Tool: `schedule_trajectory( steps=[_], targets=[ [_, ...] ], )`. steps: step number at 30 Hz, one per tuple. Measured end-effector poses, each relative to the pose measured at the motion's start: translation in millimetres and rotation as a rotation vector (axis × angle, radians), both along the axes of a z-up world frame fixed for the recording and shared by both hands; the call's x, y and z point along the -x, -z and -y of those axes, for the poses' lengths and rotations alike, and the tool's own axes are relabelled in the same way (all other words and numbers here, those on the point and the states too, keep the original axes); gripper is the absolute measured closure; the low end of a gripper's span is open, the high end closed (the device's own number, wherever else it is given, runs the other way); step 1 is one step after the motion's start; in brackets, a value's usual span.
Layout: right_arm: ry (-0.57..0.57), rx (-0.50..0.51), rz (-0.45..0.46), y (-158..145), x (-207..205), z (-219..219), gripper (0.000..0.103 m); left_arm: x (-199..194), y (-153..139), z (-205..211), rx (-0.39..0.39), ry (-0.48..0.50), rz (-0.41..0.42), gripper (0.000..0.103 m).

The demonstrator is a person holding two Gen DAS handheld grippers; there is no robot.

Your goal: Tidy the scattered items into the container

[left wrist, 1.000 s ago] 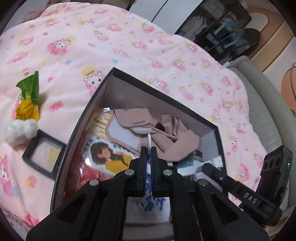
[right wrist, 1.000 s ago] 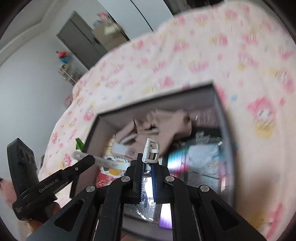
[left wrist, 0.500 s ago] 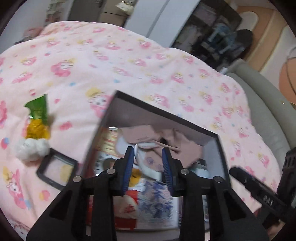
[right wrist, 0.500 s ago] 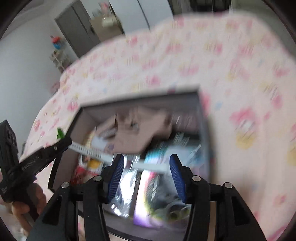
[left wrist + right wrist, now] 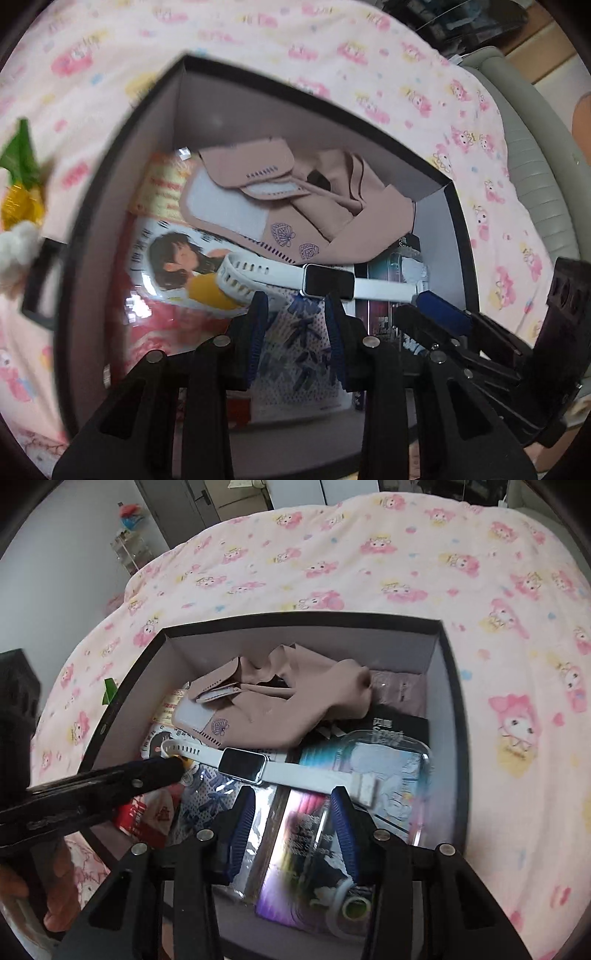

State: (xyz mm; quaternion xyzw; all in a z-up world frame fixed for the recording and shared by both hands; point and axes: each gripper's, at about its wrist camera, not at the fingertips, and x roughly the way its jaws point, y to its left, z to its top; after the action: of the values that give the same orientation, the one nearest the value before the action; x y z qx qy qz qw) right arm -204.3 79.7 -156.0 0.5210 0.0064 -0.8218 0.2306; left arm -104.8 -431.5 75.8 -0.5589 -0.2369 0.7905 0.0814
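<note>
A white smartwatch [image 5: 325, 280] with a black screen lies flat inside the dark box [image 5: 110, 147], on top of packets, books and a beige garment [image 5: 295, 199]. It also shows in the right wrist view [image 5: 243, 765], inside the box [image 5: 448, 672]. My left gripper [image 5: 295, 314] is open and empty just above the watch. My right gripper [image 5: 295, 805] is open and empty above the strap's other end. Each gripper shows in the other's view, the right one [image 5: 439, 314] and the left one [image 5: 147, 771].
The box sits on a pink cartoon-print bedspread [image 5: 369, 554]. Left of the box lie a yellow and green pineapple toy [image 5: 20, 184], a white fluffy ball [image 5: 16, 247] and a small black frame [image 5: 37, 280]. A grey padded edge [image 5: 535, 166] runs along the right.
One second ago both grippers were shut on the watch's strap ends over the box. Both have opened and the watch now lies in the box.
</note>
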Motion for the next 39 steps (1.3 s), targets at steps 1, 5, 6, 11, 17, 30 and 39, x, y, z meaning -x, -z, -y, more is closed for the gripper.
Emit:
schedule_trajectory(
  steps=[1,5,6,11,17,30,39],
  targets=[
    [0.005,-0.002,0.006,2.1,3.1,-0.1,0.065,4.6,4.4,0.8,-0.012,0.006,0.019,0.071],
    [0.039,0.009,0.039,9.4,14.2,-3.3,0.065,7.5,3.6,2.1,-0.032,0.010,0.015,0.071],
    [0.050,0.023,0.030,7.0,12.3,-5.0,0.065,1.4,-2.3,0.3,-0.031,0.016,-0.010,0.071],
    [0.078,0.063,-0.087,-29.6,-16.6,-15.8,0.065,-32.4,-40.3,-22.0,0.064,0.082,-0.156,0.069],
    [0.093,0.000,-0.185,-75.1,-54.9,-21.5,0.061,-64.3,-103.5,-32.4,0.131,0.117,-0.307,0.055],
    [0.200,-0.006,-0.364,-152.7,-136.5,-45.5,0.031,-152.6,-199.6,-50.4,0.274,0.080,-0.562,0.011],
    [0.256,-0.013,-0.442,-174.9,-181.7,-56.5,0.029,-205.5,-212.7,-56.8,0.307,0.037,-0.618,0.001]
  ],
)
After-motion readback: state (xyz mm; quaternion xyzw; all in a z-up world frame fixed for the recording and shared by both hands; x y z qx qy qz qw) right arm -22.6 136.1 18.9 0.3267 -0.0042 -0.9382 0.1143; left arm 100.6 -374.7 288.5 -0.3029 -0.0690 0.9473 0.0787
